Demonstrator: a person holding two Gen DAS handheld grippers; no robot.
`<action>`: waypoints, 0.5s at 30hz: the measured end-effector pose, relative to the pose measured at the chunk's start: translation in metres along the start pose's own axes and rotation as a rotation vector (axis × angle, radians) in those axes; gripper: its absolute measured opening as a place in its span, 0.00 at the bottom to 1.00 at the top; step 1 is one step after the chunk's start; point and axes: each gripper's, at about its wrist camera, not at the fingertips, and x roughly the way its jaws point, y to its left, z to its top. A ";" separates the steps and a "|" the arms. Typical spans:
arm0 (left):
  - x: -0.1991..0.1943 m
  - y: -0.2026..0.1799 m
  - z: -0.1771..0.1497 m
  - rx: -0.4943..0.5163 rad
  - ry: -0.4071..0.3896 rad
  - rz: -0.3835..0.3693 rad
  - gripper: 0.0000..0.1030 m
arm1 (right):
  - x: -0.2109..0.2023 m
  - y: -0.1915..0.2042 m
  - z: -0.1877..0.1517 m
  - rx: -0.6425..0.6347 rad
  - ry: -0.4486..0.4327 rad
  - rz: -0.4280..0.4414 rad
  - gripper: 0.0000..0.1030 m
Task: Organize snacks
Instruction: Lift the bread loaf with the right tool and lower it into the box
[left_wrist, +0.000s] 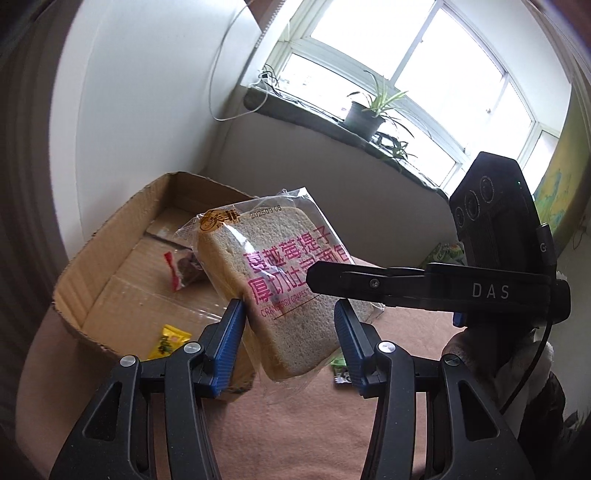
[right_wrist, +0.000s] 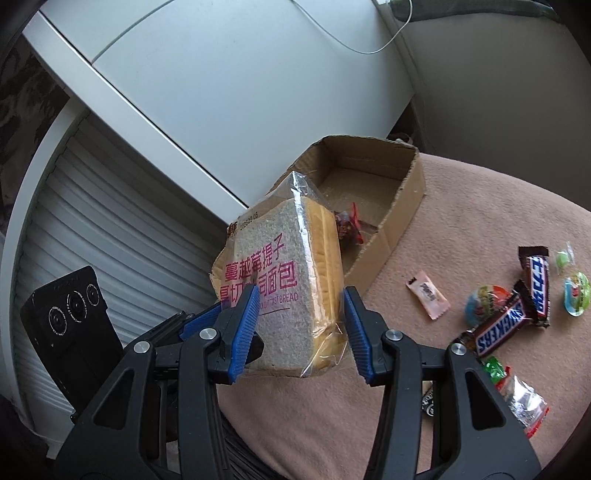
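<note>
A clear-wrapped pack of sliced toast bread (left_wrist: 275, 280) with pink lettering hangs in the air above the table, held between both grippers. My left gripper (left_wrist: 290, 310) has its blue pads against the pack's two sides. My right gripper (right_wrist: 301, 299) closes on the same bread pack (right_wrist: 288, 291) from the other side; its black finger (left_wrist: 369, 282) crosses in front of the pack in the left wrist view. Behind the pack stands an open cardboard box (left_wrist: 110, 251) with a red-wrapped snack (left_wrist: 183, 267) and a yellow candy (left_wrist: 168, 341) inside. The box (right_wrist: 402, 221) also shows in the right wrist view.
Loose snacks lie on the pink cloth (right_wrist: 461, 206) to the right: two Snickers bars (right_wrist: 498, 326), a pink candy (right_wrist: 428, 293), round green and blue sweets (right_wrist: 576, 293), a silver packet (right_wrist: 524, 402). A white cabinet (right_wrist: 221, 92) and a windowsill with a potted plant (left_wrist: 364, 114) stand behind.
</note>
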 end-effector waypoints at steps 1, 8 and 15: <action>-0.002 0.006 0.000 -0.008 -0.003 0.008 0.46 | 0.005 0.002 0.001 -0.004 0.008 0.003 0.48; -0.006 0.035 0.001 -0.067 -0.014 0.044 0.46 | 0.038 0.017 0.010 -0.031 0.046 0.009 0.48; -0.001 0.046 0.003 -0.074 -0.009 0.065 0.46 | 0.042 0.022 0.010 -0.031 0.055 0.001 0.48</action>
